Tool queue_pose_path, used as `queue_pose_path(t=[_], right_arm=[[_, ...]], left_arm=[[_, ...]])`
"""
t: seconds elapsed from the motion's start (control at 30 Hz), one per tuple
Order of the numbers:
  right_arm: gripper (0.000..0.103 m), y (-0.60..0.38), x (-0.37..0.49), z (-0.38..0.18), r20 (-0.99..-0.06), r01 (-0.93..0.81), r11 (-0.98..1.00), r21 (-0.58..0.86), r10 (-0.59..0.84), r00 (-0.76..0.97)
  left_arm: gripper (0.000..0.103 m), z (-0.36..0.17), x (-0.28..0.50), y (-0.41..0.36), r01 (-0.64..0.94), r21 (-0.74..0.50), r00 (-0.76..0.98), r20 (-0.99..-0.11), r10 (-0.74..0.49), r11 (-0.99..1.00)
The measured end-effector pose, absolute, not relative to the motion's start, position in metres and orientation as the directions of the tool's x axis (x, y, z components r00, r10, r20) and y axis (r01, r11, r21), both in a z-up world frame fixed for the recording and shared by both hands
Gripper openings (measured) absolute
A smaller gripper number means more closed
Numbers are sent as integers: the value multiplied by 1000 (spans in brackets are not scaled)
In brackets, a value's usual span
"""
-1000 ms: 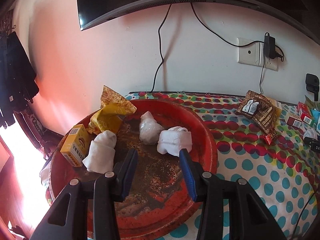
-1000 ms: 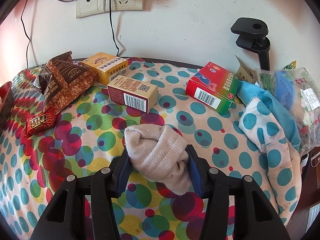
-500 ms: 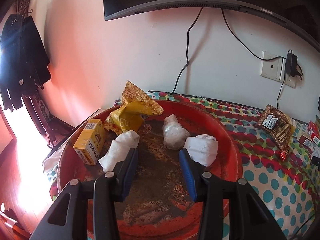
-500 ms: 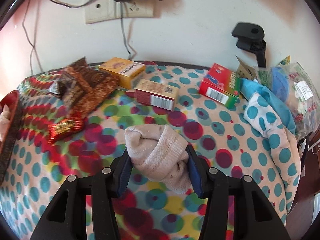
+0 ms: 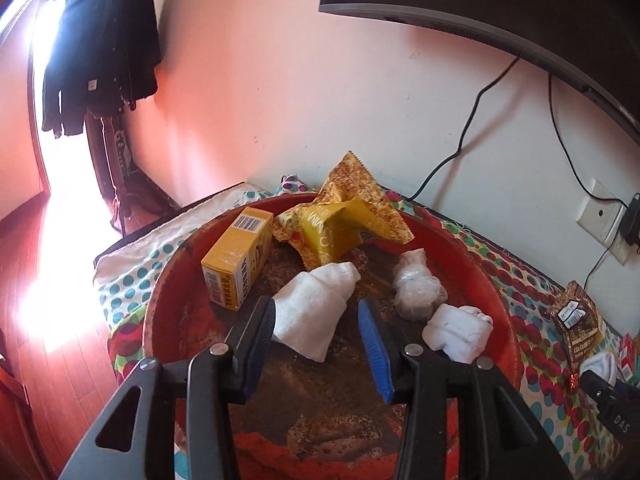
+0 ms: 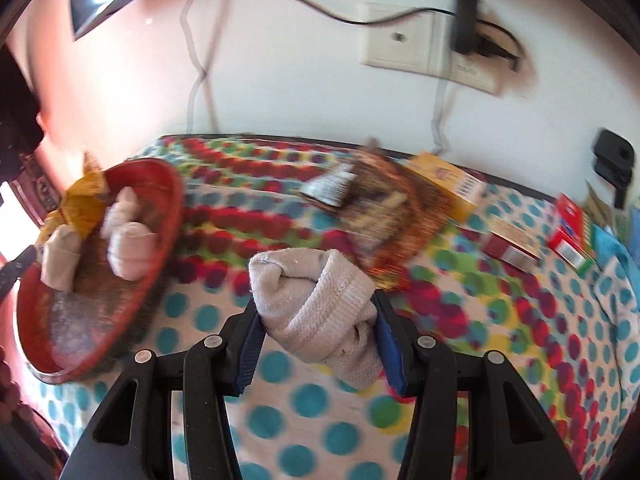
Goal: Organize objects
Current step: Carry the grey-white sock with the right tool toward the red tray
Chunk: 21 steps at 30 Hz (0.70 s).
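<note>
A red round tray [image 5: 172, 280] holds a yellow box [image 5: 236, 256], a yellow snack bag [image 5: 340, 220] and three white rolls. One rolled sock [image 5: 316, 312] lies just past my left gripper [image 5: 316, 320], which hovers open over the tray with empty jaws. A plastic-wrapped roll [image 5: 416, 288] and another sock [image 5: 456, 332] lie to its right. My right gripper [image 6: 316, 340] is shut on a beige rolled sock [image 6: 316, 304], held above the dotted tablecloth [image 6: 320, 400]. The tray [image 6: 168, 208] lies to its left.
A brown snack bag [image 6: 384, 208], a yellow box [image 6: 448, 180] and two red boxes [image 6: 512, 244] [image 6: 568, 232] lie on the cloth at the right. The wall with a socket [image 6: 400, 40] and cables stands behind. Dark clothes [image 5: 104, 40] hang at the far left.
My right gripper has carried the beige sock up and to the left, so the red tray has come into its view. My left gripper has rolled and shifted left over the tray.
</note>
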State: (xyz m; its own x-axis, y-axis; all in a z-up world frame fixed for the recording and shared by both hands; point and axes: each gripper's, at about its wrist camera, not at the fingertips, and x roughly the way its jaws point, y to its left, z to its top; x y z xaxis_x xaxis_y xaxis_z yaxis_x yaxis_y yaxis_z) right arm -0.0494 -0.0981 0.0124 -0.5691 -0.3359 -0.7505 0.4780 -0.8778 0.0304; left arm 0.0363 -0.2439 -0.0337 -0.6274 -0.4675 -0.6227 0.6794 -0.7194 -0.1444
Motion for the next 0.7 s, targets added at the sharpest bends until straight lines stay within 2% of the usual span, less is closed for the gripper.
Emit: queue_pose_path(t=[0.27,0.5,0.7], right_arm=[[48,-131,-94,25,-734,628,-777,46,-453,-506],[48,-246,-86,34,-780,670,-742,-3,-417,-466],[49,-237,-101,8,-804,672,-740,-32,-381,-457]], left_arm=[[44,-41,42,-255,708,-196,-608,-658,-445,-678],[44,-40,47,-258,720,-224,-607,-661,-441,-656],[44,-40,51,-260,721,-253,-614,-664,-426,-645]])
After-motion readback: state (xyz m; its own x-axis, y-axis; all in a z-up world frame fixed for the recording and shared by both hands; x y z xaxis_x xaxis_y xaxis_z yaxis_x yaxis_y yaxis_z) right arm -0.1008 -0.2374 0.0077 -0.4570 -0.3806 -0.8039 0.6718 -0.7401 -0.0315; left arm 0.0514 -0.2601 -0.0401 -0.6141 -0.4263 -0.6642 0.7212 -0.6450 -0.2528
